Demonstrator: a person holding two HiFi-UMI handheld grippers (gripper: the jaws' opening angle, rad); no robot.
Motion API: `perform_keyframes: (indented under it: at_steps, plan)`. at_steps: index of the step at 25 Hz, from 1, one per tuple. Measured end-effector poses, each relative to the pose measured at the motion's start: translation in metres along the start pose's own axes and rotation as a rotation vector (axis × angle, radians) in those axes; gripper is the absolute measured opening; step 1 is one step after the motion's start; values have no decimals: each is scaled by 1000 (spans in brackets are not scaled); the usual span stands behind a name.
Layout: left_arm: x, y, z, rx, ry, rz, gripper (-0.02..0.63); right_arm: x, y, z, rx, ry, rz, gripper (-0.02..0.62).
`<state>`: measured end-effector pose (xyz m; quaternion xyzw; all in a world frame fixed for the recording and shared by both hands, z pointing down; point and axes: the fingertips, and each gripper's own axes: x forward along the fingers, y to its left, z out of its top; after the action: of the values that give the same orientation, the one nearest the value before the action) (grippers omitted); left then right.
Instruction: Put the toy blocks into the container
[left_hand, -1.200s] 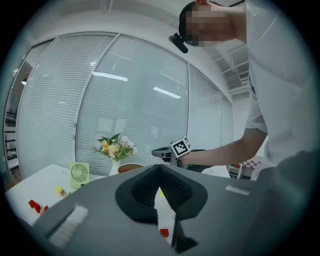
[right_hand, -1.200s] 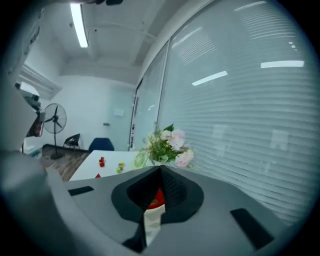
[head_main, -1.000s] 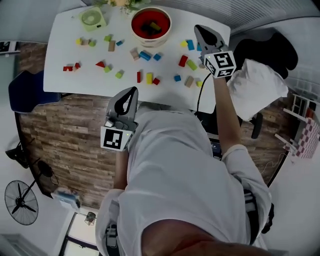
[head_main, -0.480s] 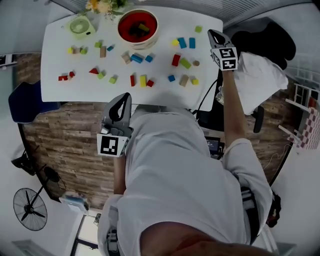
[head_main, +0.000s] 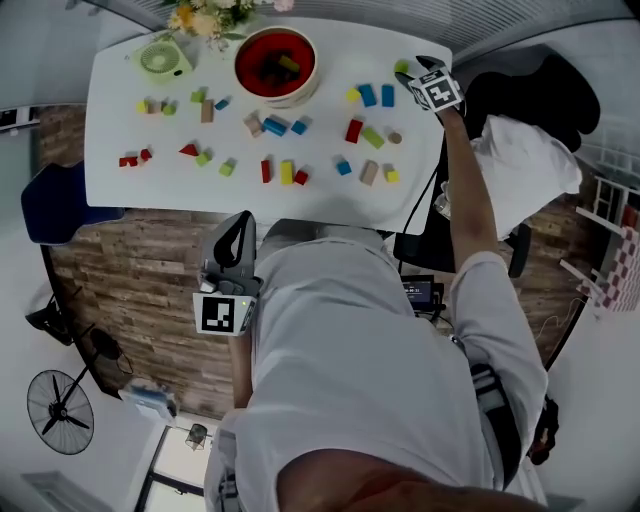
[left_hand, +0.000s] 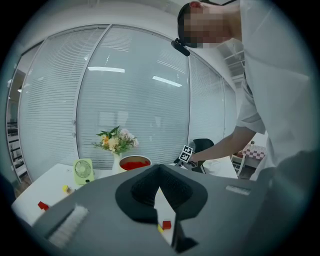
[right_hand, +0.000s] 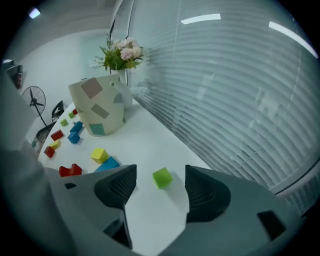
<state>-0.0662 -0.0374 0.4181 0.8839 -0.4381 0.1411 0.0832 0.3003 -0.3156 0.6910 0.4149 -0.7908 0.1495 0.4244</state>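
The red bowl (head_main: 241, 68) stands at the table's far middle, with a few blocks inside. Several coloured blocks lie scattered over the white table (head_main: 120, 180). At the far right corner my right gripper (head_main: 404, 72) is low over the table, its jaws opening. A green cube (right_hand: 162, 177) lies on the table between those jaws (right_hand: 160, 189), untouched by either pad. The same cube (head_main: 401, 66) shows at the gripper's tip from above. My left gripper (head_main: 243, 220) hangs shut and empty off the table's near edge. From there the bowl (left_hand: 134, 163) shows far ahead.
A green desk fan (head_main: 160, 58) and a vase of flowers (head_main: 210, 15) stand at the table's back left. Blue blocks (head_main: 377, 95) and a yellow one (right_hand: 99, 154) lie near the right gripper. A black chair (head_main: 540, 90) and a white cloth (head_main: 525, 170) are on the right.
My right gripper has reached out to the far right corner and dropped over the green cube, and its jaws have parted. The left gripper stays shut near the table's front edge.
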Motion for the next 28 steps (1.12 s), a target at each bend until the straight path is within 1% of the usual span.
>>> perform_keyframes:
  at_steps: [2,5,9,12,15,18,23,25,28]
  plan:
    - [-4,3,-2,-1,15,22,-2,16,0,-4,0,44,44,307]
    - [-8,5,-6,-8,28,43,-2,34,-2,-10,19,93,80,293]
    - [-12,3,-10,-11,39,53,-2,45,-1,-15,44,117,92,239]
    - [-11,4,-8,-8,38,55,-2,50,0,-20,56,137,82,170]
    - [-8,4,-2,-33,21,61,-2,49,0,-20,86,127,87,167]
    - [-9,3,-5,-17,18,46,-2,40,0,-17,121,81,83,166]
    - [-8,3,-3,-25,-14,23,-2,8,0,-9,245,-48,72,166]
    - [-7,3,-4,-14,-27,1,-2,-12,3,-3,304,-125,75,166]
    - [-6,5,1,-13,-69,-25,-2,-48,14,13,415,-280,94,166]
